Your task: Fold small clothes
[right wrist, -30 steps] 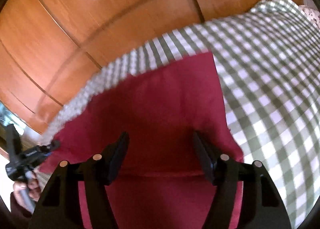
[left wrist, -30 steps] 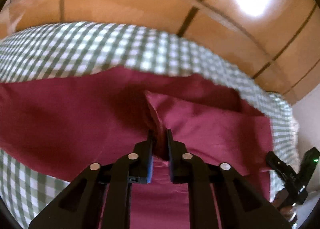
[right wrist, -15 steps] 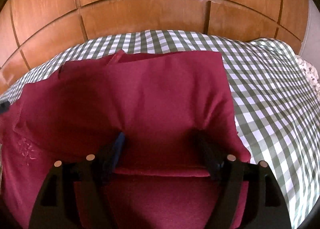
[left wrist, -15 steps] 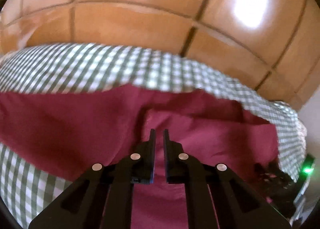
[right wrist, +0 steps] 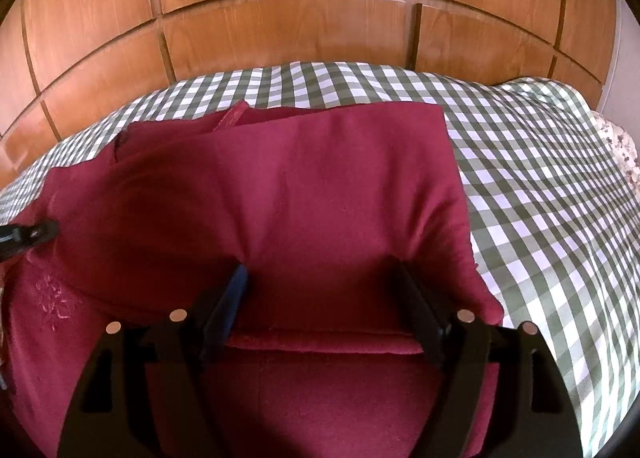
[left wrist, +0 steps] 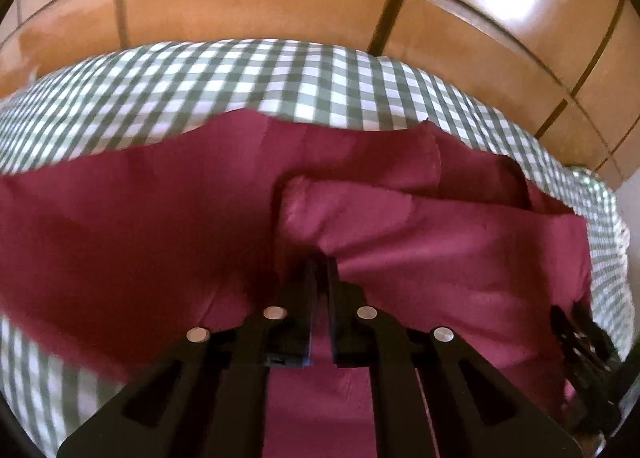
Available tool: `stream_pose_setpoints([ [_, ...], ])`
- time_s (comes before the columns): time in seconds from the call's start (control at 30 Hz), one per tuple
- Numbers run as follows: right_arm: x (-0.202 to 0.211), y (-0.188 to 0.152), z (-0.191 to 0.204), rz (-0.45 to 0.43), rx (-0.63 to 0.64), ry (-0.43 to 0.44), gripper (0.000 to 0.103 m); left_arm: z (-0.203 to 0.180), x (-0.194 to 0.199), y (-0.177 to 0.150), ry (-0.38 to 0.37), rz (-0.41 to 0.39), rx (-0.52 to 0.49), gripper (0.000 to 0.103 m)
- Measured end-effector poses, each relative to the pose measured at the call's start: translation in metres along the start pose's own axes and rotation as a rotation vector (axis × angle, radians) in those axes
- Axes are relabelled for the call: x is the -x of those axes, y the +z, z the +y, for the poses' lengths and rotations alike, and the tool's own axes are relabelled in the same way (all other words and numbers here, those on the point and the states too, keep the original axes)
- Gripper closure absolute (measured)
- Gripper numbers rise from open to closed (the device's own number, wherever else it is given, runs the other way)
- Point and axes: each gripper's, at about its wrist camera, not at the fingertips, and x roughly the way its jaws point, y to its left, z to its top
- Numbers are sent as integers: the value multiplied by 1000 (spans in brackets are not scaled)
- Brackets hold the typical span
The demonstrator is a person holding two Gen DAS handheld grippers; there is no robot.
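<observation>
Midway through a fold, a maroon garment (right wrist: 304, 193) lies on the checked bedspread (right wrist: 540, 185) before wooden panelling (right wrist: 280, 25).
Largest first: the bedspread carries the garment, one layer already doubled over, though edges look uneven, so I judge more folds remain. Then the right claw (right wrist: 320, 298), jaws just opened wide, straddles a hemmed fold without pinching it. Lastly the left claw (left wrist: 319, 270) is clamped together on a raised pleat.

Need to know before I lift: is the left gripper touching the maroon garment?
Touching. The left wrist view shows the left gripper with its jaws shut on a bunched fold of the maroon garment, cloth pinched between them.
</observation>
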Motion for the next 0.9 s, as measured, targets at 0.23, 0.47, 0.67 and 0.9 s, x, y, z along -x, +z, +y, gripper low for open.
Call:
stream_pose_setpoints([
  [0.23, 0, 1, -1, -1, 2, -1, 26, 86, 60, -31, -70, -51, 253, 71],
  [0.47, 1, 1, 1, -6, 11, -16, 26, 206, 114, -54, 51, -195, 501, 49],
  [0.67, 1, 0, 3, -9, 17, -30, 25, 304, 137, -57, 143, -250, 716, 49],
  [0.9, 0, 1, 4, -8, 22, -37, 25, 379, 130, -38, 131, -218, 881, 52],
])
